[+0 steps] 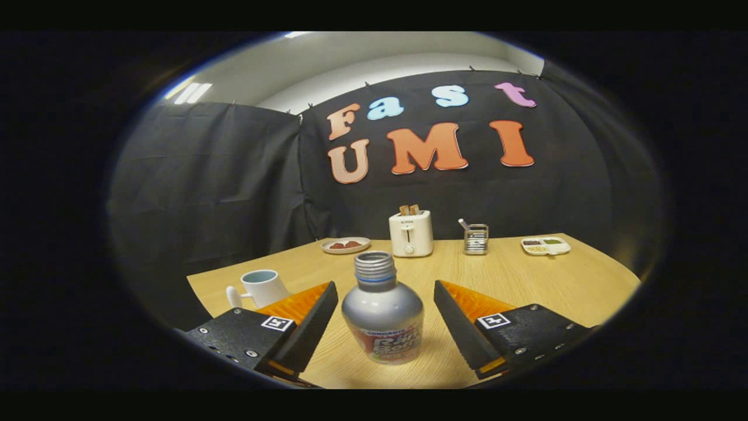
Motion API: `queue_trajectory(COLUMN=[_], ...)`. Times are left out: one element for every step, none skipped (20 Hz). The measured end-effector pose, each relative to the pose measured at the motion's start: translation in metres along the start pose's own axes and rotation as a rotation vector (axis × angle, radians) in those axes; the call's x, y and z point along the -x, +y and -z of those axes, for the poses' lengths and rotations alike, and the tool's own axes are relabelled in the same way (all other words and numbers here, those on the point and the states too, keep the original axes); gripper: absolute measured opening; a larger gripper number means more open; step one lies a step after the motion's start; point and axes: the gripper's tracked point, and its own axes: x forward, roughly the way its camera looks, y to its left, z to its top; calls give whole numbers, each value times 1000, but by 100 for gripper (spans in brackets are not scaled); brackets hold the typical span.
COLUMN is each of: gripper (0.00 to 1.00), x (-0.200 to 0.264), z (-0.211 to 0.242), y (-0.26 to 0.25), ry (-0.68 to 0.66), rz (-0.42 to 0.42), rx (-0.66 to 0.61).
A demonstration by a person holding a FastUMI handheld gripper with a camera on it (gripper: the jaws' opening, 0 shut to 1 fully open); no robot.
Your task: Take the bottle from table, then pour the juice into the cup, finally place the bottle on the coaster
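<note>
Silver juice bottle (pixel 383 310), uncapped, stands upright on the wooden table (pixel 584 280) between the gripper's (pixel 385 310) spread fingers, which do not touch it. A white cup (pixel 261 288) sits near left, just beyond the left finger. Far behind stand a toaster (pixel 411 233) and a plate (pixel 345 245)

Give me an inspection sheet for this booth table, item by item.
Surface: light wooden table.
Job's things: capless silver bottle upright between the fingers; white mug beyond the left finger; coaster nothing seen.
Clutter: white toaster with toast, plate of red food, wire utensil holder, white divided dish.
Grippers: hand-held gripper open, fingers apart from the bottle.
Cables: nothing seen.
Surroundings: black cloth wall.
</note>
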Motion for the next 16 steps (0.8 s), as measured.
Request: queue_trajectory(gripper=[98, 98, 98, 98, 98, 97, 92, 91, 87, 86, 82, 81, 81, 80, 79, 79], x=[0, -1, 0, 1, -1, -1, -1, -2, -1, -1, -3, -3, -4, -4, -5, -6], z=[5, 9, 14, 18, 25, 32, 38, 41, 44, 44, 44, 44, 45, 44, 43, 42], y=[0, 2, 2, 2, 2, 2, 2, 1, 0, 0, -1, 0, 1, 2, 3, 3], ry=[10, 18, 27, 39, 54, 74, 91, 101, 107, 109, 112, 123, 123, 126, 131, 140], rz=[1, -2, -4, -3, -2, 1, 5, 10, 20, 20, 30, 37, 43, 47, 48, 54], rx=[-5, -8, -11, -12, -12, -15, -21, -26, -26, -28, -31, -30, -24, -21, -18, -16])
